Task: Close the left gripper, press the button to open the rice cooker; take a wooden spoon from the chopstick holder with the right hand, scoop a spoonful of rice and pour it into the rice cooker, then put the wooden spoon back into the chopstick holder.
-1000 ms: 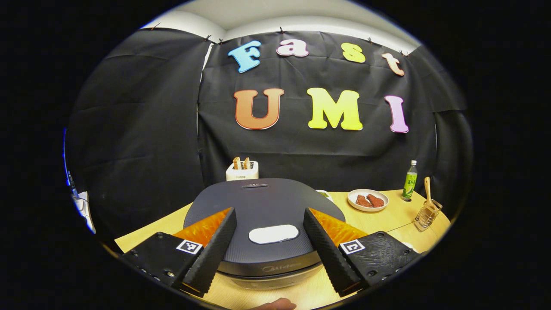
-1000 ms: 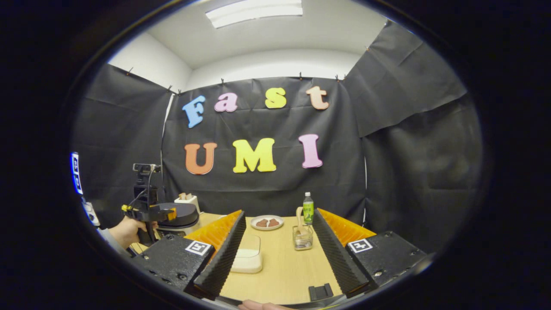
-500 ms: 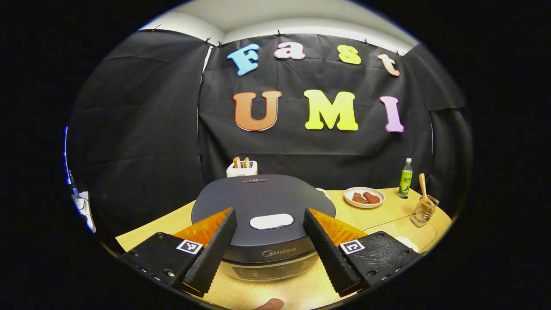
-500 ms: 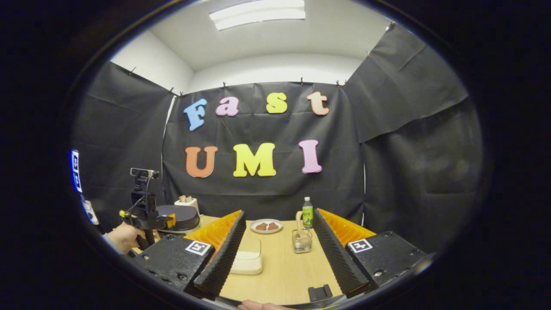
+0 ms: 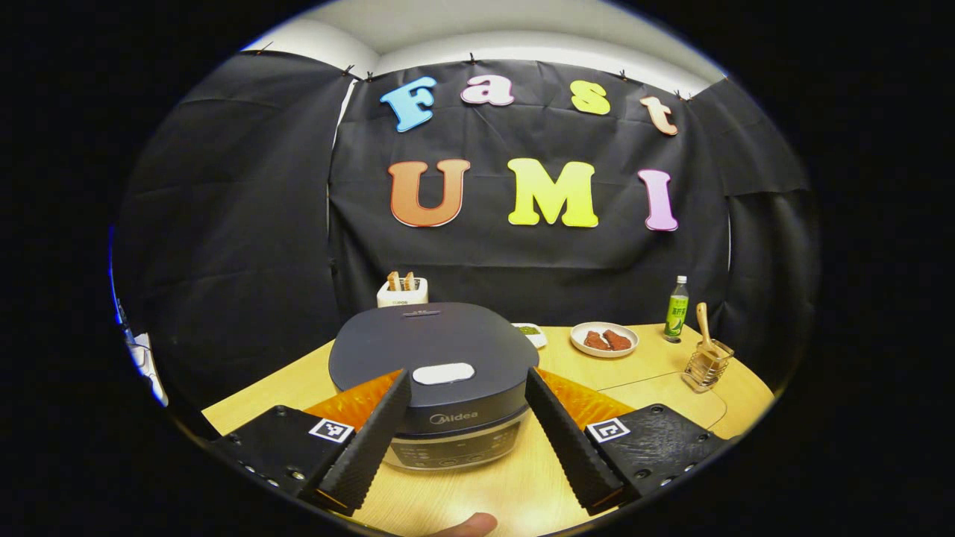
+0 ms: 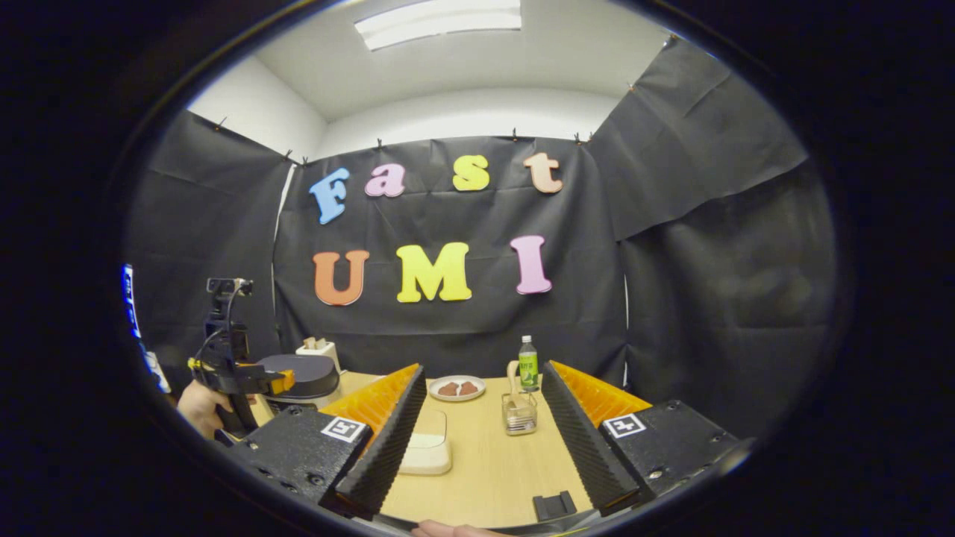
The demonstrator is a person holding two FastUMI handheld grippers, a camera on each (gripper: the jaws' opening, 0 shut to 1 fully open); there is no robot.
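Both grippers were spread wide. The left gripper (image 5: 462, 432) faced the shut rice cooker (image 5: 435, 363), its button (image 5: 443, 373) unpressed; the right gripper (image 6: 481, 440) aimed at the wooden spoon (image 6: 512, 377) standing in the chopstick holder (image 6: 519, 415), likely lining up.

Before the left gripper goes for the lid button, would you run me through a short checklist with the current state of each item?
1. Left gripper closed for pressing: not ok, fingers apart.
2. Rice cooker lid shut: ok.
3. Button unobstructed: ok, nothing on it.
4. Wooden spoon standing in chopstick holder: ok.
5. Right gripper open and empty: ok.
6. Rice in container: cannot tell.
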